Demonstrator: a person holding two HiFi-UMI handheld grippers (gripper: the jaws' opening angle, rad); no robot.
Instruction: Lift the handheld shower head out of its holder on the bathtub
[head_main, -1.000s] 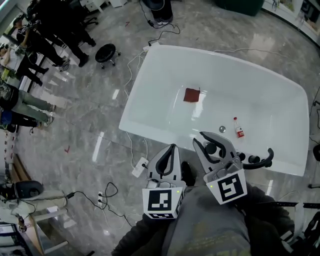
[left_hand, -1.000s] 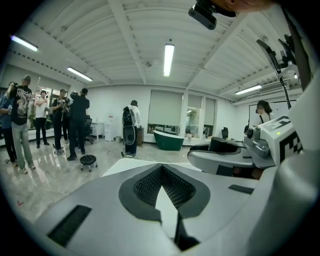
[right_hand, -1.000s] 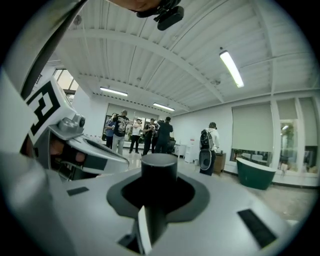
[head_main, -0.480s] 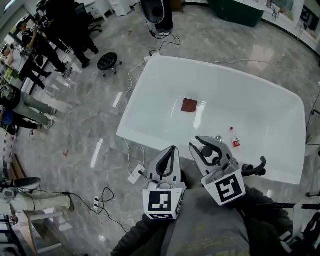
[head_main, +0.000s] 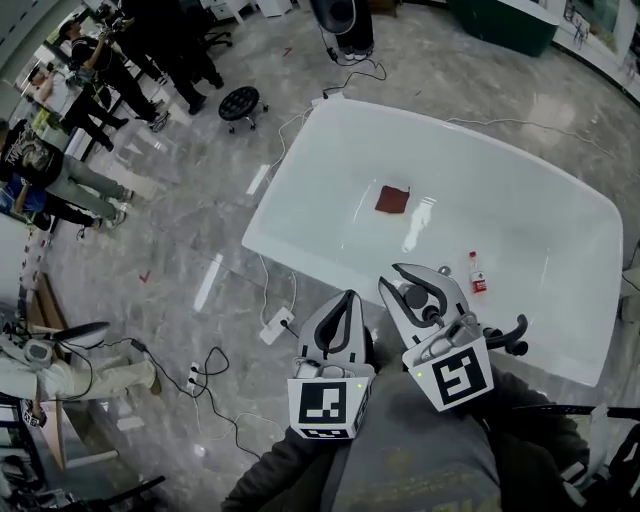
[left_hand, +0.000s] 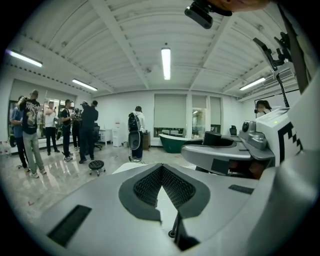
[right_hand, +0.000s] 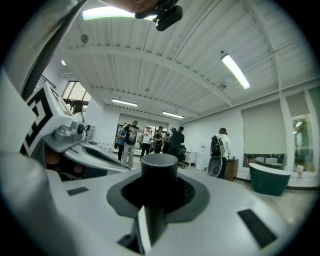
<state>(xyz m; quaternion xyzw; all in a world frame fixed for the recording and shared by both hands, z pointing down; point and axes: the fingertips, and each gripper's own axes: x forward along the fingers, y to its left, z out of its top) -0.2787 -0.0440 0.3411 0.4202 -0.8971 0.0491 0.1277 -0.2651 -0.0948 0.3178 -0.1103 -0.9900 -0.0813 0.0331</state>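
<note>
Right tongs (head_main: 393, 280) clenched on shower head handle (right_hand: 159, 170), axis crosswise to my jaws; left tongs (head_main: 345, 298) closed, empty, alongside.

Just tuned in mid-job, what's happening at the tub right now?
A person stands at the near side of the white bathtub with a gripper in each hand. The right gripper is closed on the dark shower head handle, which stands up between its jaws; whether it is lifted free can't be told. The left gripper is shut and empty beside it. A red-brown cloth and a small bottle lie in the tub.
</note>
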